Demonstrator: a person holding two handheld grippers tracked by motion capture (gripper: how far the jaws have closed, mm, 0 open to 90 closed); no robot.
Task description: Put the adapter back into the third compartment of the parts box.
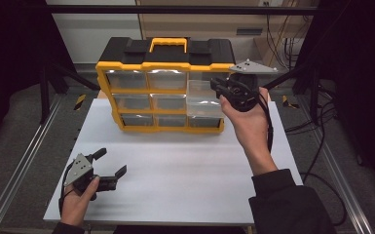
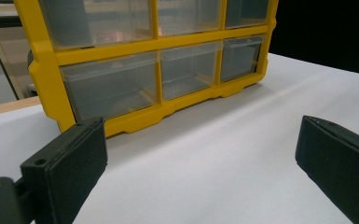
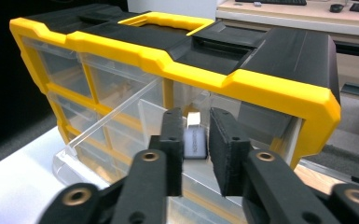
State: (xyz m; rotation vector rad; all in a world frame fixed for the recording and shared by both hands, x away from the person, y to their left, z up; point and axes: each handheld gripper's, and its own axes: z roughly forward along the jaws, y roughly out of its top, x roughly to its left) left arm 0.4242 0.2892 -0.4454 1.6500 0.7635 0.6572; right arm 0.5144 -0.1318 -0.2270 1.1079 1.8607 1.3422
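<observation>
A yellow and black organizer with clear drawers stands at the back of the white table. Its top right drawer is pulled out. My right gripper hangs over that drawer. In the right gripper view the right gripper has its jaws shut on a small dark block with a pale end, above the open drawer. My left gripper rests at the front left of the table, open. In the left gripper view the left gripper has its jaws wide apart over bare table, facing the organizer.
The other drawers of the organizer are pushed in. Metal rails run along both sides of the table, and cables lie on the floor at the right. Bare white table spreads between the two grippers.
</observation>
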